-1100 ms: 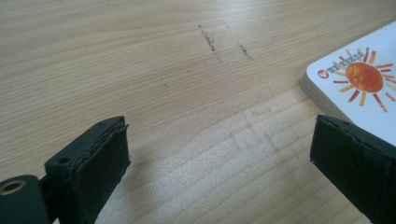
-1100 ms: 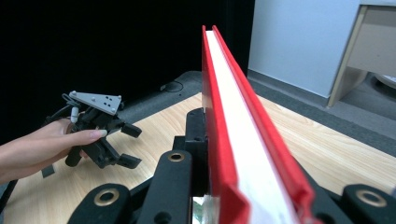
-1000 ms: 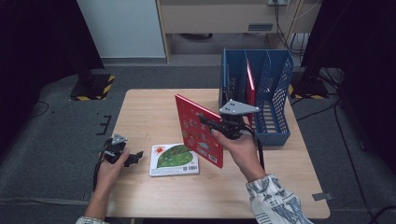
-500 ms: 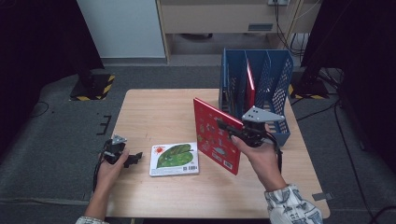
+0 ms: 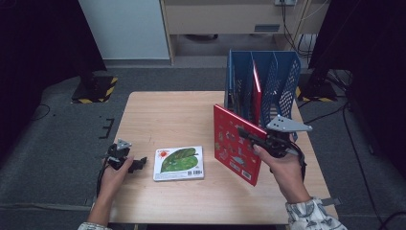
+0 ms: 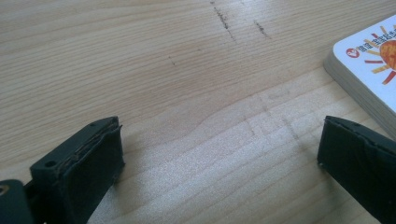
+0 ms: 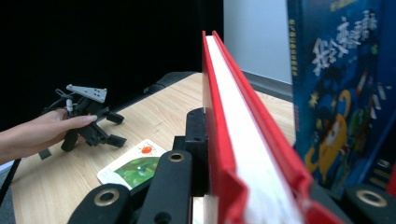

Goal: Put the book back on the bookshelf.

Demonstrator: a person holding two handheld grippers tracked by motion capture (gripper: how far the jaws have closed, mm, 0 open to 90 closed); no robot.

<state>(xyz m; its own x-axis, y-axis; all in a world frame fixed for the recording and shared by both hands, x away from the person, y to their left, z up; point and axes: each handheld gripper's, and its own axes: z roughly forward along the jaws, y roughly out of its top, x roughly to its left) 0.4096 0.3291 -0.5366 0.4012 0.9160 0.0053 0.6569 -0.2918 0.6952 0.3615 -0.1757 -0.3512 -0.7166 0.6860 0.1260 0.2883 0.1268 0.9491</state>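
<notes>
High view: a red book (image 5: 238, 144) stands upright above the table's right half, pinched near its top edge by the right gripper (image 5: 258, 140), probably so it can slide spine-first into the blue file rack (image 5: 282, 86) just behind. A green picture book (image 5: 179, 163) lies flat near the table's (image 5: 158, 110) front. Beside that book, the left gripper (image 5: 134, 164) rests on the wood, jaws spread apart and empty, seemingly waiting.

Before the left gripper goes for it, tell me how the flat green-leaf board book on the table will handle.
The green-leaf board book probably stays stiff: its thick page block shows at the edge. Lying flat on the wooden table, it likely slides before lifting. The open left gripper may need an edge.
</notes>
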